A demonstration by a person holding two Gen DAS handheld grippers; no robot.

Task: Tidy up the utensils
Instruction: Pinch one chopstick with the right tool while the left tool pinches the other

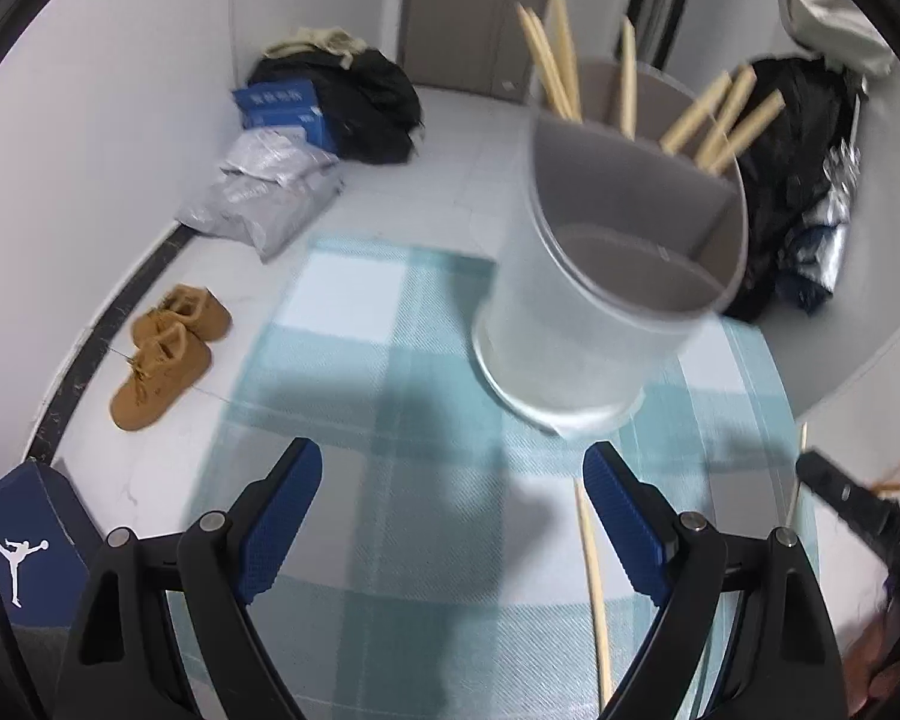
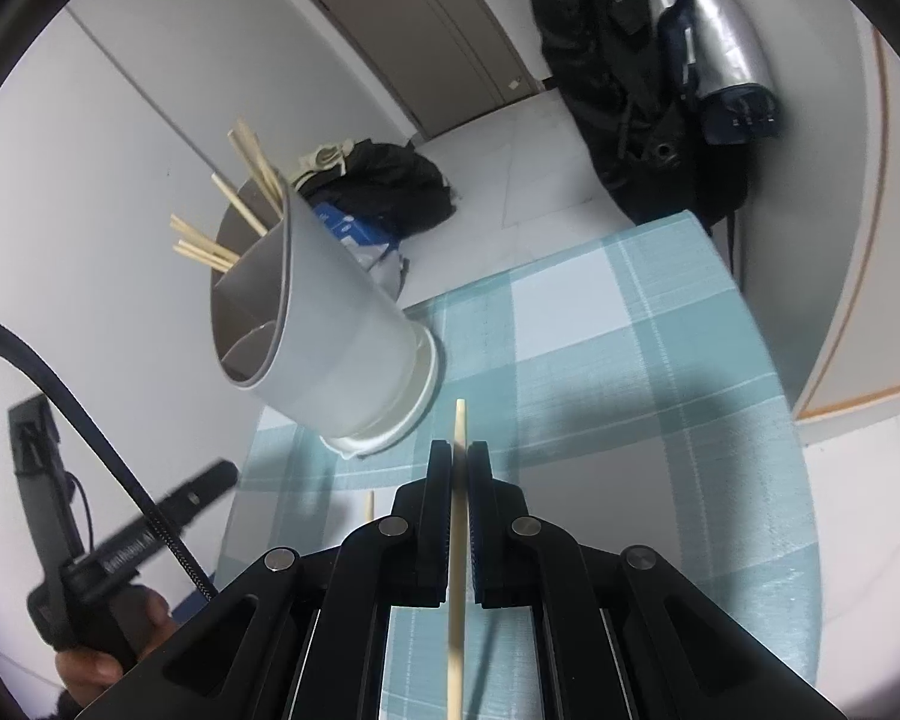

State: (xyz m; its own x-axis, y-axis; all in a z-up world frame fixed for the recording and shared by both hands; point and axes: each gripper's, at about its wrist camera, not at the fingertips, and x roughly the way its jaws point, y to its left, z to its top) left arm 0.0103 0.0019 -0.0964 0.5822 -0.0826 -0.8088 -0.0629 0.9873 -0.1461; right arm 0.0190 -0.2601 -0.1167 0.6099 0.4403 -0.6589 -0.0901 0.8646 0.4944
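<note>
A grey divided utensil holder [image 1: 606, 276] stands on the teal checked tablecloth [image 1: 390, 360] and holds several wooden chopsticks [image 1: 720, 120] in its far compartments. My left gripper [image 1: 453, 492] is open and empty, in front of the holder. One loose chopstick [image 1: 594, 588] lies on the cloth beside its right finger. In the right wrist view the holder [image 2: 330, 336] is ahead to the left. My right gripper [image 2: 461, 450] is shut on a chopstick [image 2: 459, 420] whose tip sticks out past the fingers. Another chopstick end [image 2: 369, 507] lies on the cloth.
The table edge drops to a white tiled floor. On the floor are tan shoes [image 1: 168, 348], grey parcels [image 1: 270, 192], a blue box and black clothes [image 1: 354, 102]. A black bag [image 1: 798, 180] hangs at the right. The left handle [image 2: 120, 552] shows in the right wrist view.
</note>
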